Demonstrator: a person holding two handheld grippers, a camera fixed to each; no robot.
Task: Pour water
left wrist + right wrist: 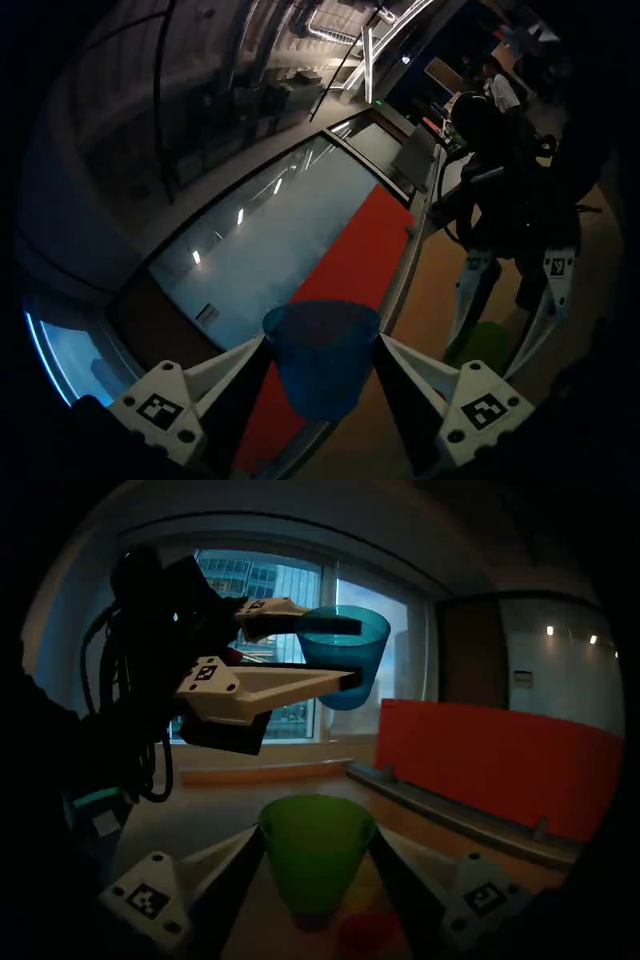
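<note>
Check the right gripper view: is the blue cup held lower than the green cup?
No: the blue cup is well above the green cup.

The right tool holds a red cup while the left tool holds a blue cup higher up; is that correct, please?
Not quite: the right gripper view shows the right tool holding a green cup, not red; the left tool holds the blue cup higher.

Left gripper [322, 340]: bottom centre, clamped on blue cup [320, 384].
Right gripper [317, 830]: bottom centre, clamped on green cup [314, 872].
</note>
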